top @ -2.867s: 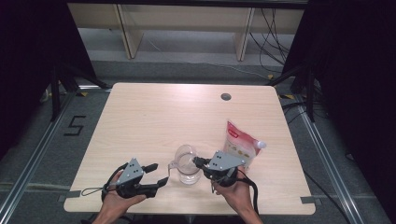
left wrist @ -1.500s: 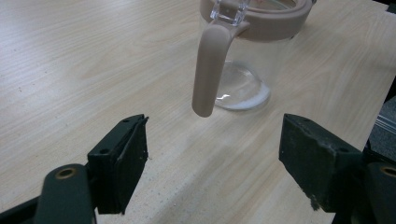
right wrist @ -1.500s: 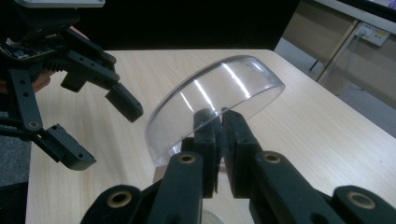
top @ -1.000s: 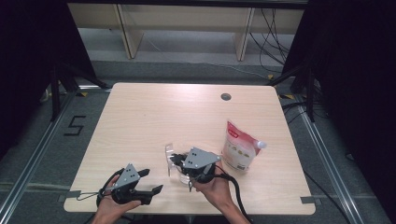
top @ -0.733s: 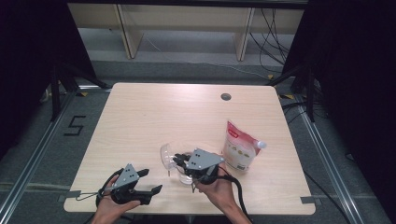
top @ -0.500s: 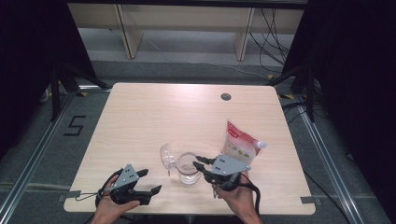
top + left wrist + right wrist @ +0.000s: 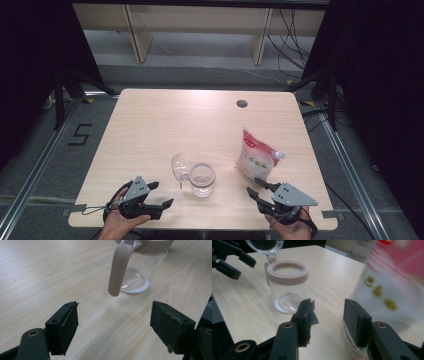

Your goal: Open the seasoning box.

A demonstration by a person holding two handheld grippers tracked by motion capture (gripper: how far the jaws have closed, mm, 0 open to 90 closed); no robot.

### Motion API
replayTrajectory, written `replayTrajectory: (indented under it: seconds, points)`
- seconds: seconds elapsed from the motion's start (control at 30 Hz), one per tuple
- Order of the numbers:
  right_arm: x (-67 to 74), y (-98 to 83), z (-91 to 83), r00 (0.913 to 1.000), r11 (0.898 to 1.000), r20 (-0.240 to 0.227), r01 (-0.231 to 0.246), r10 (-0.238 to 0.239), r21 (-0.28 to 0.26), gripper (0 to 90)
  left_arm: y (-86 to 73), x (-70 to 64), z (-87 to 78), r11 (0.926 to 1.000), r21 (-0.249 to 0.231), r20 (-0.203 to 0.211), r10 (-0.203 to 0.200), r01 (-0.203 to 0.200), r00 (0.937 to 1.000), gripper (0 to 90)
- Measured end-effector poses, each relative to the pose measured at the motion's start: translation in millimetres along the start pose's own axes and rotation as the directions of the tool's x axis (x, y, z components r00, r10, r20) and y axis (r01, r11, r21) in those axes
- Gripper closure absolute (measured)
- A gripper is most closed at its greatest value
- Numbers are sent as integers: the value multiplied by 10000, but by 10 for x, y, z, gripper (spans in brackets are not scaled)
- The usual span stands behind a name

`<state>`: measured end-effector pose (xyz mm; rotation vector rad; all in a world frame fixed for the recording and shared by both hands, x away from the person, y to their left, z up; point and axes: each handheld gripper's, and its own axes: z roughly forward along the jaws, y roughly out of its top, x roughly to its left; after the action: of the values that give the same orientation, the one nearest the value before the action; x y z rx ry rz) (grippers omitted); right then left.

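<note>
A clear glass jar (image 7: 202, 180) with a beige rim stands near the table's front edge. Its round clear lid (image 7: 178, 168) is flipped open and leans up at the jar's left side. A red and white pouch (image 7: 256, 158) stands to the jar's right. My left gripper (image 7: 162, 194) rests open left of the jar; the jar (image 7: 136, 272) and its beige clasp (image 7: 119, 267) lie ahead of the left gripper (image 7: 113, 325). My right gripper (image 7: 254, 186) is open below the pouch. The right gripper (image 7: 325, 320) has just been opening its jaws, nothing between them, with the jar (image 7: 287, 287) and the blurred pouch (image 7: 394, 290) ahead.
The light wooden table (image 7: 175, 120) has a small round hole (image 7: 242, 103) at its back right. Shelving and cables lie on the floor beyond the far edge. The left gripper (image 7: 227, 257) shows at the top left of the right gripper view.
My right gripper has let go of the lid and drawn away to the right, toward the front edge, its jaws now apart. The lid stays flipped open. The left gripper has not moved.
</note>
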<state>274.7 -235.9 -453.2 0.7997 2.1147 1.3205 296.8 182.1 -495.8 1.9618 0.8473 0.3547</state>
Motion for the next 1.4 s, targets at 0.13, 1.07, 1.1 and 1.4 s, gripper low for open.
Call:
replayTrajectory:
  seconds: [0.13, 1.07, 1.1, 1.4]
  points:
    - [-68, -99, -63, 9989, 9990, 214, -422, 419, 138, 539, -1, -8, 5, 10000, -60, 10, -64, 64, 10000, 220]
    - [-502, -249, 195, 9865, 9915, 1030, -1293, 1276, 103, 456, 6, 33, -8, 9992, 122, 82, 377, -378, 9993, 220]
    - [-502, -249, 195, 9865, 9915, 1030, -1293, 1276, 103, 456, 6, 33, -8, 9992, 122, 82, 377, -378, 9993, 220]
    - [-496, -243, 342, 9821, 9883, 1137, -1522, 1501, 96, 481, 2, 7, 5, 10000, -21, 127, 39, -39, 9999, 220]
